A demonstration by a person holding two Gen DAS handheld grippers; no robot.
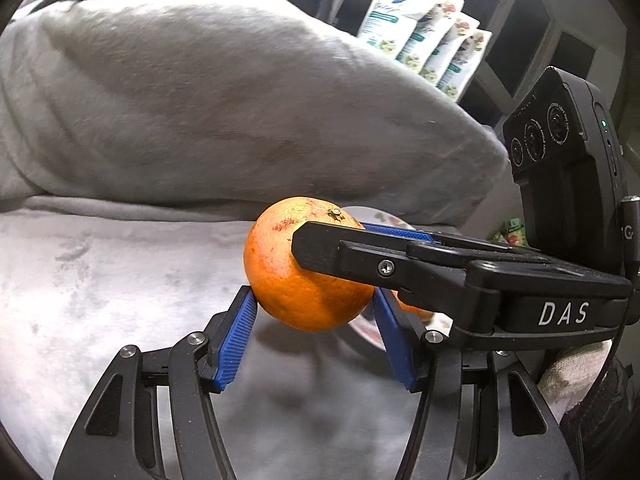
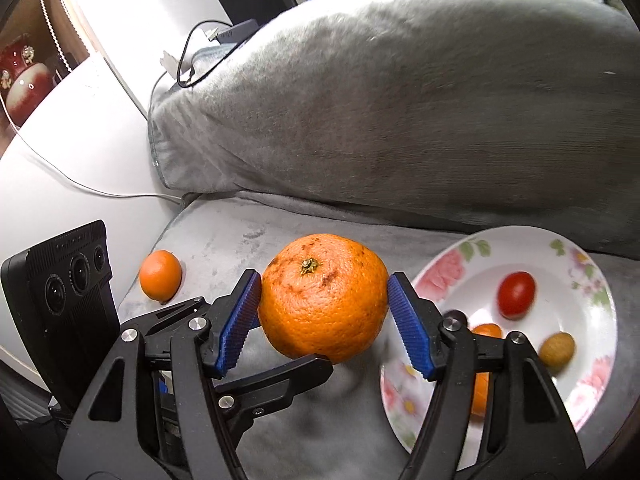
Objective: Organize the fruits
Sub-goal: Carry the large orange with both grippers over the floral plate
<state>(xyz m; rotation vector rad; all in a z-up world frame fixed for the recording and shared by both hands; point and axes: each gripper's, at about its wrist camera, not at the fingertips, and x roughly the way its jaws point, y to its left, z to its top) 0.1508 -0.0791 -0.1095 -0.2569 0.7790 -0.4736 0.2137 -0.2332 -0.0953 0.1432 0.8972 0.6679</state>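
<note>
Gripping one large orange (image 2: 324, 296) between them, the right gripper (image 2: 324, 312) clamps its sides and the left gripper (image 1: 314, 304) its lower flanks, both angled downward; the fruit looks firm, weighty and pebbled, best held across its widest girth, left of the floral plate (image 2: 452, 264).

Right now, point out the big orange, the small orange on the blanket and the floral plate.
big orange (image 2: 324, 300): right wrist view, middle of its peel.
small orange (image 2: 160, 275): right wrist view, centre of the fruit.
floral plate (image 2: 440, 268): right wrist view, pink flower on its rim.
</note>
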